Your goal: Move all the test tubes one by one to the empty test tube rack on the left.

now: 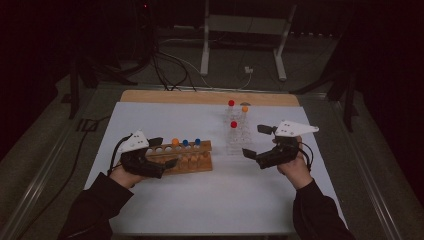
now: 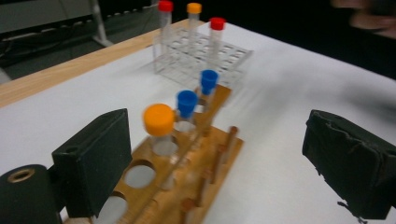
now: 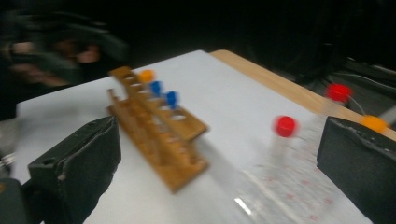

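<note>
On white table (image 1: 200,195): wooden tube rack (image 1: 186,157) between spread jaws of left gripper (image 1: 162,152), left end; holds orange-capped tube (image 1: 175,142), two blue-capped tubes (image 1: 191,142). Right gripper (image 1: 256,142) jaws wide, empty, just beside clear rack (image 1: 237,140) with red- and orange-capped tubes.

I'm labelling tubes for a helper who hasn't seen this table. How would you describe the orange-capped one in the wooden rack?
Find the wooden rack on the white table, by the left tongs. Three capped tubes stand in its back row. Take the orange-capped tube nearest those tongs; its two neighbours have blue caps.
</note>
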`<state>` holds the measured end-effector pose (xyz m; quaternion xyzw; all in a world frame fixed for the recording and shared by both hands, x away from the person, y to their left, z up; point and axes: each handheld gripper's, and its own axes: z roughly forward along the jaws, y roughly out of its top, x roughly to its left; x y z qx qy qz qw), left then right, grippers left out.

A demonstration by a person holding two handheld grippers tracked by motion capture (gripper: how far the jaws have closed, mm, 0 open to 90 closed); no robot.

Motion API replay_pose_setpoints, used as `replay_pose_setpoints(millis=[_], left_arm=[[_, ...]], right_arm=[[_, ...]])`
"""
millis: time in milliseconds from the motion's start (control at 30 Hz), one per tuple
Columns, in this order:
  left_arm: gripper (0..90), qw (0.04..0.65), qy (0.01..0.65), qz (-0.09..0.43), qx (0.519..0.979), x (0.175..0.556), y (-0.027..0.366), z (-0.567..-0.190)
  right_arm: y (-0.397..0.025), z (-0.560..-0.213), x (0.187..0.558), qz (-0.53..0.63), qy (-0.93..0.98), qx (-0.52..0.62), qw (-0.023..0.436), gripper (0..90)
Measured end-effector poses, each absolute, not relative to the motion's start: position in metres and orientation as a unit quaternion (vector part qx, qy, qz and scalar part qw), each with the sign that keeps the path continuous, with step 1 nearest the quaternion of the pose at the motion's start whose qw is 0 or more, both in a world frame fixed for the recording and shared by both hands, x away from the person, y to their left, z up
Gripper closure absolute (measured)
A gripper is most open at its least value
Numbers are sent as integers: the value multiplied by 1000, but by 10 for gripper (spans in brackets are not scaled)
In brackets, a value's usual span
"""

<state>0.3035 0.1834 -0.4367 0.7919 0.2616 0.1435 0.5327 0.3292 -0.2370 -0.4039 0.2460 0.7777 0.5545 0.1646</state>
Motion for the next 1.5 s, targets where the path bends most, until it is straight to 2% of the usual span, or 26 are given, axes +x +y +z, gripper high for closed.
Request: replay_pose_setpoints(millis=[200, 267, 467, 600, 833, 1133, 1500], left_arm=[[27, 540, 247, 140, 792, 285, 189, -440], [27, 541, 247, 140, 792, 281, 192, -441], [27, 544, 252, 136, 788, 278, 198, -443], [27, 543, 254, 131, 790, 279, 199, -445], [27, 541, 251, 127, 793, 279, 198, -448], [27, 544, 248, 127, 791, 278, 198, -446], [27, 542, 249, 128, 793, 279, 198, -448]], right_arm=[[-252, -419, 363, 534, 772, 306, 157, 0], [-255, -424, 372, 528, 767, 323, 172, 91], [-256, -436, 399, 507, 762, 355, 192, 159], [-251, -445, 413, 486, 766, 365, 209, 268], [-244, -457, 438, 461, 768, 387, 219, 409], [-233, -468, 463, 439, 771, 409, 213, 548], [-225, -473, 473, 436, 772, 412, 209, 702]])
